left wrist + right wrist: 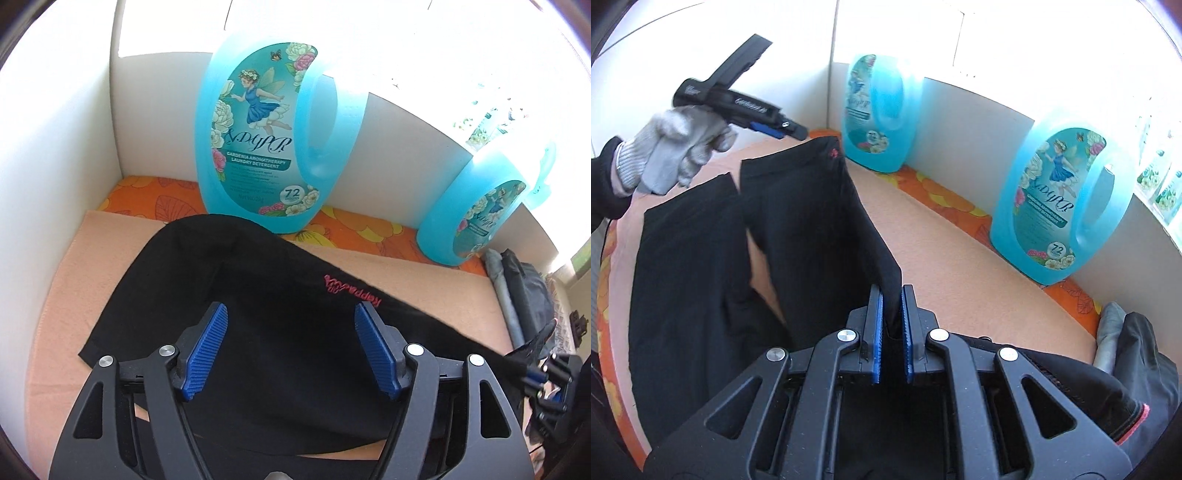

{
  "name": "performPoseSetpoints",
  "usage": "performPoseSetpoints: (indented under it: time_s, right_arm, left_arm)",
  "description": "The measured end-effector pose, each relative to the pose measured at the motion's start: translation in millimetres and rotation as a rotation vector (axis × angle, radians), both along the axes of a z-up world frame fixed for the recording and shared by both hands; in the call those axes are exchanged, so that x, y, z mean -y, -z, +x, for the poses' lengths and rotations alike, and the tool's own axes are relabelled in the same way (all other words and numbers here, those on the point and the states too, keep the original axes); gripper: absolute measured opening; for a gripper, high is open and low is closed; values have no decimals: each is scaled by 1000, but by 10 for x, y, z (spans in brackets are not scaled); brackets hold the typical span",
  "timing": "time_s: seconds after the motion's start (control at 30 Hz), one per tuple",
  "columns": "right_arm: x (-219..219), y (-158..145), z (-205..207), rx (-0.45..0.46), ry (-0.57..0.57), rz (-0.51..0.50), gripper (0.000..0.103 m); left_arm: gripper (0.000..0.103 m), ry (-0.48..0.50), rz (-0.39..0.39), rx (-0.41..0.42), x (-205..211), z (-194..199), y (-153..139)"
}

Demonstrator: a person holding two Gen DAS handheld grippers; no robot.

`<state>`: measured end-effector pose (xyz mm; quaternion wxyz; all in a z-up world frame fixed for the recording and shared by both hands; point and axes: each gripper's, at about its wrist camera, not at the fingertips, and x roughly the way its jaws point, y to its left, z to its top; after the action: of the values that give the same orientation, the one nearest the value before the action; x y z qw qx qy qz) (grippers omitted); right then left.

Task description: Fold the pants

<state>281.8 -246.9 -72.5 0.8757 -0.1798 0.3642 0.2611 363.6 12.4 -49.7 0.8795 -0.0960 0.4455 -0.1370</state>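
Pants (798, 229) lie on the worktop (960, 240); right gripper (892, 310) clamps their edge, left gripper (291, 347) hovers apart. Carry that edge across evenly, keeping it taut.

Peach-blanketed surface (960, 236) under black pants (258, 314), two blue detergent jugs (273, 136), folded dark clothes (524, 291).

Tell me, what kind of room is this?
Probably a laundry corner at home. Big blue detergent bottles stand against a white wall, black pants lie on a peach cloth, and more clothes wait in a pile nearby.
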Motion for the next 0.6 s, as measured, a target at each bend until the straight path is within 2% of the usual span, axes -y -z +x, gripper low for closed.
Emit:
performPoseSetpoints:
  time_s: [0.17, 0.27, 0.37, 0.43, 0.6]
  right_arm:
    - [-347, 146, -478, 31, -69, -67, 10]
    - [-372, 194, -647, 36, -74, -78, 10]
    - [-369, 220, -751, 26, -71, -72, 10]
    - [-379, 264, -782, 19, -73, -76, 10]
    - [-500, 375, -972, 24, -110, -116, 10]
  left_arm:
    - [71, 39, -10, -34, 182, -111, 0]
    - [71, 40, -8, -76, 236, -159, 90]
    - [71, 4, -91, -158, 157, -169, 243]
    - [71, -13, -146, -182, 118, -185, 308]
    - [71, -23, -147, -197, 188, -215, 349]
